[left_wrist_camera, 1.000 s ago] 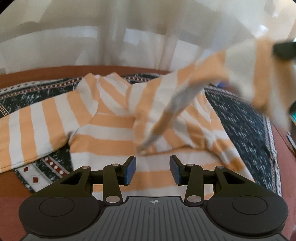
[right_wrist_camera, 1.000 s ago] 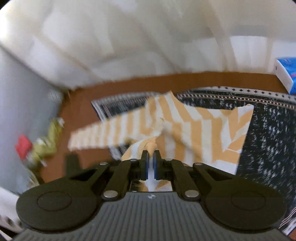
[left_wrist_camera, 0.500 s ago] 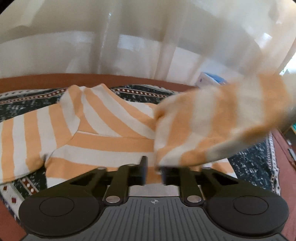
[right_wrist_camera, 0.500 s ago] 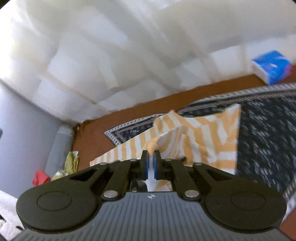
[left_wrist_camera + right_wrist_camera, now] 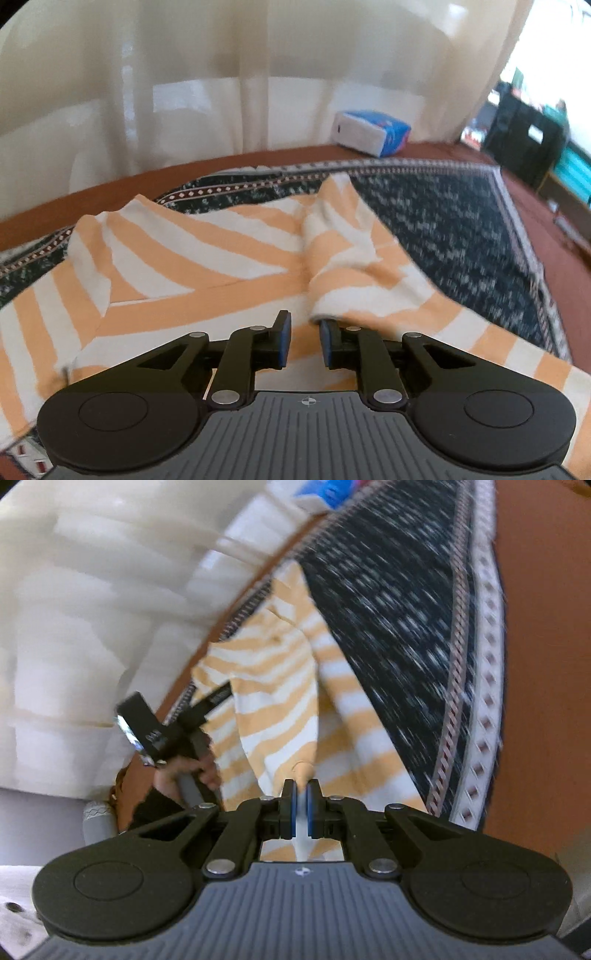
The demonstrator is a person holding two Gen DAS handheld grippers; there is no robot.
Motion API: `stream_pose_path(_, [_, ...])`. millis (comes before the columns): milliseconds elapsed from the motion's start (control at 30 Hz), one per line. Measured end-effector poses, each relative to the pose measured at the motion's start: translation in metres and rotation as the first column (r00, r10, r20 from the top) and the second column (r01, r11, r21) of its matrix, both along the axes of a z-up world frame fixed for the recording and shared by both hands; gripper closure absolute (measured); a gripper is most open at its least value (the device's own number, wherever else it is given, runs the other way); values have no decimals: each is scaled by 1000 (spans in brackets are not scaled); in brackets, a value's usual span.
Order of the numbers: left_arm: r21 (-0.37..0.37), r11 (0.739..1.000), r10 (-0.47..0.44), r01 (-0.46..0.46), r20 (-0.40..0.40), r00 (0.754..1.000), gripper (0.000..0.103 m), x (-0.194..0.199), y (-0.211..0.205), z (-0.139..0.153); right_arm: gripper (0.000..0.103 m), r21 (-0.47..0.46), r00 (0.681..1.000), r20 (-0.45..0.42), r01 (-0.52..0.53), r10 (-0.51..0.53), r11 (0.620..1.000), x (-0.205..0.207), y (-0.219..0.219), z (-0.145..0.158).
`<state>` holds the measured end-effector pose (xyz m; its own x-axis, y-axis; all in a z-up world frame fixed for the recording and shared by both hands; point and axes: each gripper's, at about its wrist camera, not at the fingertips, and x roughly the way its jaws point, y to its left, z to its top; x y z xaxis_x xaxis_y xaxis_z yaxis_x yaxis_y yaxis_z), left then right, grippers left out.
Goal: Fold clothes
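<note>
An orange-and-white striped shirt (image 5: 207,258) lies on a dark patterned cloth (image 5: 450,229). Its right sleeve (image 5: 343,266) is folded over the body. My left gripper (image 5: 303,341) hovers low over the shirt's lower part, its jaws a little apart and empty, the sleeve end just beyond the fingertips. My right gripper (image 5: 301,805) is shut on a fold of the striped shirt (image 5: 280,686) and holds it over the shirt. The left gripper (image 5: 173,727) and the hand holding it show at the left of the right wrist view.
A blue and white tissue pack (image 5: 371,133) sits on the brown table (image 5: 92,192) at the back. White curtains (image 5: 221,74) hang behind the table. Dark furniture (image 5: 524,136) stands at the far right. The brown table edge (image 5: 539,664) runs to the right of the cloth.
The right gripper has carried the sleeve across and down onto the shirt's body, and its view has tilted. The left gripper closed partway, then opened slightly, and shifted right.
</note>
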<state>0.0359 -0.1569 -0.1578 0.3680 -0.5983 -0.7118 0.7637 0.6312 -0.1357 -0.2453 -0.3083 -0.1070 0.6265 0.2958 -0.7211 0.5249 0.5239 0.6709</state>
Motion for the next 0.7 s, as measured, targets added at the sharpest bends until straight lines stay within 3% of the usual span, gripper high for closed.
stream_pose_path(167, [48,999,17,-16,-26,1000,64,2,14,-3,97,13,1000,-23,-19,19,1000,-11,-1,-19])
stream_pose_path(433, [22,999,37,-35,-135,990,62,-8,27,7,94,-38,990,-101,-101,96,994,-16,-2,-57])
stream_pose_path(600, [17,998,-56,59,-152,987,59,-38,21,11,87,-151,978,-156,-161,137,975,-14,1,-64])
stream_pose_path(700, [19,992,-123,128,-158,980,54,-58,17,10,81,-167,971,-167,-199,171,966,-15,3,-66])
